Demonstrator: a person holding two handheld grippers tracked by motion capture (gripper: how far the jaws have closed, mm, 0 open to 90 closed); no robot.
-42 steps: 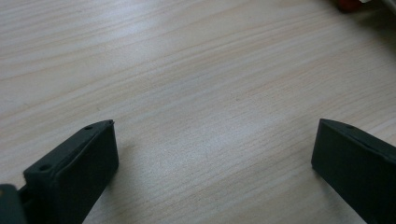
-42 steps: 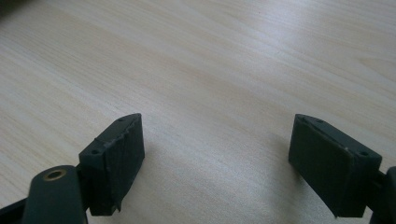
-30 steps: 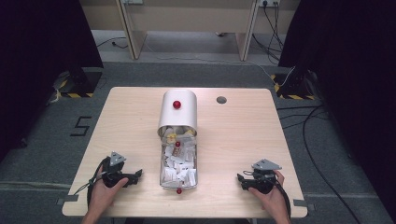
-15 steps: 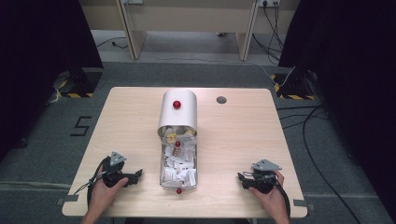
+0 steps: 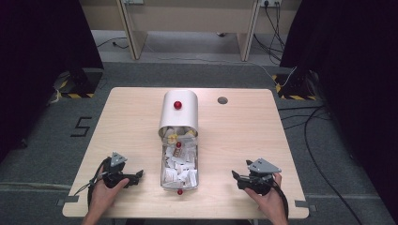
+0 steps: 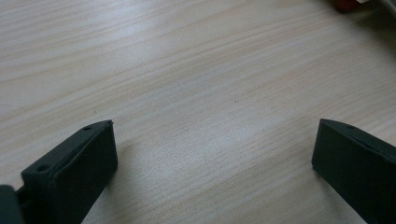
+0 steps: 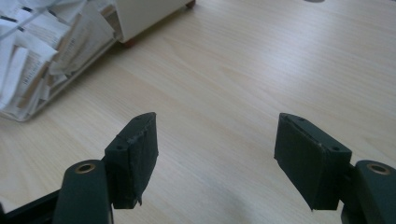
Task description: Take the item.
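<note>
While both jaws gape empty, the tray of packets (image 5: 179,165) lies between left gripper (image 5: 136,176) and right gripper (image 5: 236,177).

— What do you see along your right gripper (image 7: 215,154)?

— My two black jaws stand wide apart, with nothing between them, only the light wooden table (image 7: 261,74) under them.

— And farther off?

— At the upper left there is a clear tray (image 7: 70,70) full of white paper packets (image 7: 32,51) (some have brown printing, too small to read). Behind it stands a white box (image 7: 144,14), just touching the tray as far as I can tell, on a small red foot (image 7: 128,43).
</note>
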